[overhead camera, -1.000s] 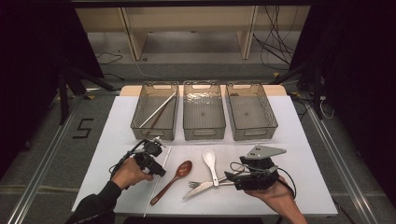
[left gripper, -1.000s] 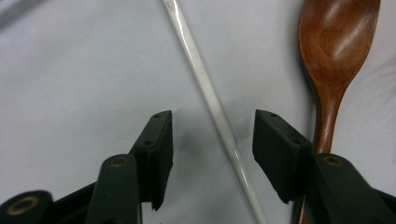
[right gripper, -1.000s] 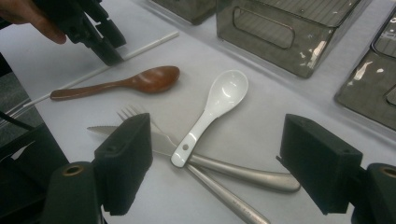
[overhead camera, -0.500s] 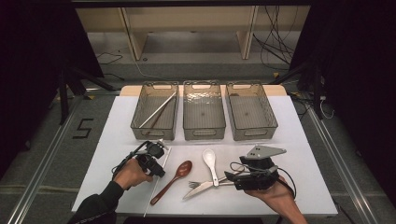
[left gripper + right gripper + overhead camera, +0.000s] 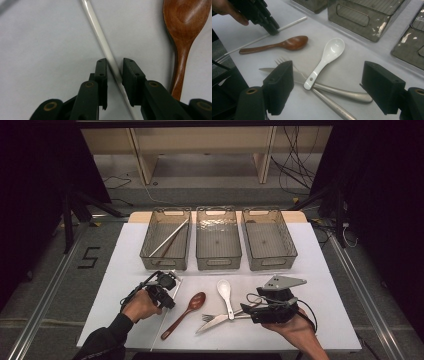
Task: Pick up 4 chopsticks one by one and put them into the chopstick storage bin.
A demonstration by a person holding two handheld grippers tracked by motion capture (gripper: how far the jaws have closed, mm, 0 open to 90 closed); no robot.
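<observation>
Barely shifting, our left gripper [image 5: 114,68] is straddling the white chopstick [image 5: 100,41] beside the wooden spoon [image 5: 186,22], narrowly open, nothing clamped; thin, stiff, slippery. Right gripper [image 5: 327,82] is hanging wide, empty.

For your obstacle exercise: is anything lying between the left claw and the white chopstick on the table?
Nothing visible does. The left claw already straddles the white chopstick, with the wooden spoon off to one side.
</observation>
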